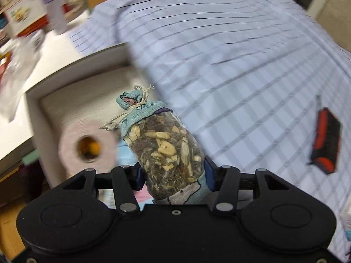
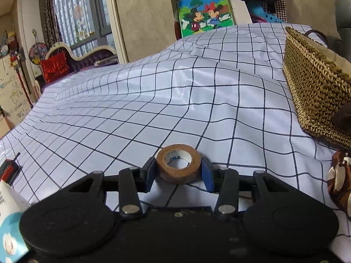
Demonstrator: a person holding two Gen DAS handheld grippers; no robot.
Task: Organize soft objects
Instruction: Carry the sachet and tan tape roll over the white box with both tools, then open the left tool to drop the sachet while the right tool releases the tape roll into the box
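My left hand-held gripper is closed on a clear plastic sachet of dried herbs and pale root slices, capped with light blue cloth tied in cream string; its blue pads press both sides of the sachet's lower part, and the tied top stands up beyond the fingertips. Behind the sachet, blurred, lies an open white rectangular box holding a white paper roll with a brown cardboard core. To the right spreads the white cloth with a dark grid pattern that covers the surface, and on it, well apart from the sachet, lies a small black and red object whose kind I cannot tell. My right hand-held gripper holds a brown roll of tape with a white printed core, one blue pad against each side of the roll, which rests low on the same gridded cloth. At the right edge of that view stands a woven tan straw basket, well apart from the tape.
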